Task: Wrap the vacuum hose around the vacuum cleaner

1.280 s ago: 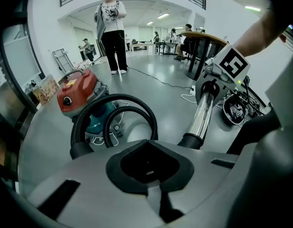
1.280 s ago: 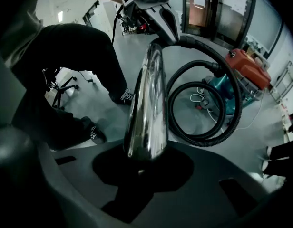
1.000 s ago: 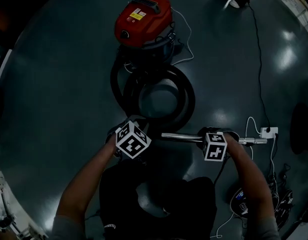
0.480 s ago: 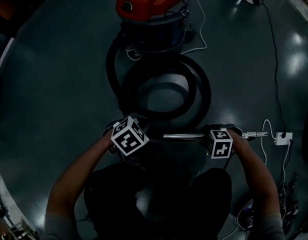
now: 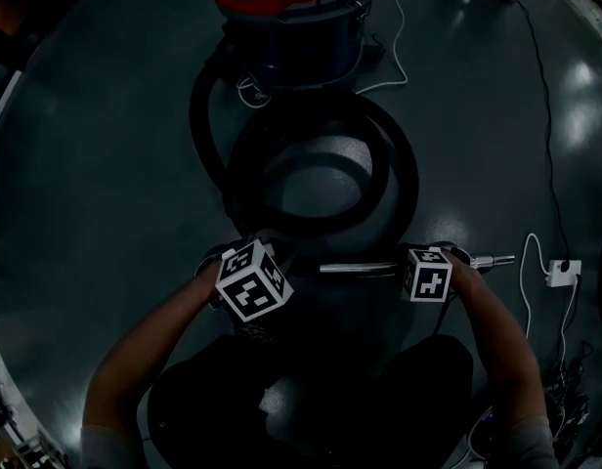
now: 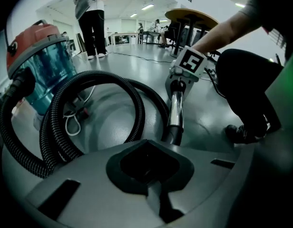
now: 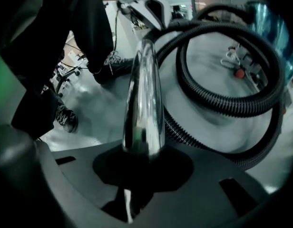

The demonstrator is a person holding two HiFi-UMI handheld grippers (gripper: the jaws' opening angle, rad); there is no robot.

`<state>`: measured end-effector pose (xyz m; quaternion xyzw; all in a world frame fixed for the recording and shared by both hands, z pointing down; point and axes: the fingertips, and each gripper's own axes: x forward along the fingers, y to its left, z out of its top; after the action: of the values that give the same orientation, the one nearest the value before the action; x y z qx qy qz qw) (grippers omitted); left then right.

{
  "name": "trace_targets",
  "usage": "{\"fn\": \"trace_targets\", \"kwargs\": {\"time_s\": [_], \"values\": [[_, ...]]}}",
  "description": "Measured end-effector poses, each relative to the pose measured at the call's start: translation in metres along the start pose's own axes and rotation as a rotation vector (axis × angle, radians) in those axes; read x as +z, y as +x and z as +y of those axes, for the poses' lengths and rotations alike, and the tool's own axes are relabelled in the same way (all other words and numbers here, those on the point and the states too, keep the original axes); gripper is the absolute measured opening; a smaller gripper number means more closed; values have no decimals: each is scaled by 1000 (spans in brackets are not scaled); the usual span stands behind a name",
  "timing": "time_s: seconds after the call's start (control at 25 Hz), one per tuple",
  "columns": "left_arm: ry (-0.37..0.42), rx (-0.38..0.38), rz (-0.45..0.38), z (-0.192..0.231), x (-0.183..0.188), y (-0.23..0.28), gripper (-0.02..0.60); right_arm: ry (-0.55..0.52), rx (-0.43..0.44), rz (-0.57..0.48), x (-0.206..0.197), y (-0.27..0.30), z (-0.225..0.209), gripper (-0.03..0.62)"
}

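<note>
Glossy grey floor point(image 5: 86, 213), round table point(image 6: 191, 14), ceiling lights point(image 6: 147, 6)

No readable text, brand or number anywhere, shots too dark tbh. Only signs: black-white square marker patterns on left cube point(image 5: 253, 279) and right cube point(image 5: 427, 275), no letters.

The vacuum cleaner point(image 5: 286, 13) is cut off by the head view's top edge.

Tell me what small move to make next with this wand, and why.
Probably carry the metal tube, clamped in the right gripper, forward toward the vacuum cleaner. The hose lies in loose loops on the floor in front of it, not around its body.
</note>
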<state>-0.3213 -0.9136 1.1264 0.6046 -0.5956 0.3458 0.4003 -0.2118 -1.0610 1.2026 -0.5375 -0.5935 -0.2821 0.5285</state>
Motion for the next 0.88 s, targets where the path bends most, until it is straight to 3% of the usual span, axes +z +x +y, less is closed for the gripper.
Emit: {"fn": "trace_targets", "kwargs": {"time_s": [0.16, 0.24, 0.48, 0.56, 0.68, 0.88], "values": [[196, -42, -23, -33, 20, 15, 9, 28, 47, 24, -6, 16, 4, 101], [250, -75, -40, -44, 29, 24, 9, 41, 78, 21, -2, 22, 7, 101], [289, -206, -21, -60, 50, 46, 19, 56, 151, 55, -2, 29, 9, 101], [276, -248, -6, -62, 51, 49, 54, 51, 131, 62, -6, 31, 5, 101], [242, -333, 32, -75, 50, 50, 163, 55, 80, 47, -8, 33, -1, 101], [397, -198, 142, -78, 34, 82, 176, 70, 64, 54, -11, 34, 2, 101]]}}
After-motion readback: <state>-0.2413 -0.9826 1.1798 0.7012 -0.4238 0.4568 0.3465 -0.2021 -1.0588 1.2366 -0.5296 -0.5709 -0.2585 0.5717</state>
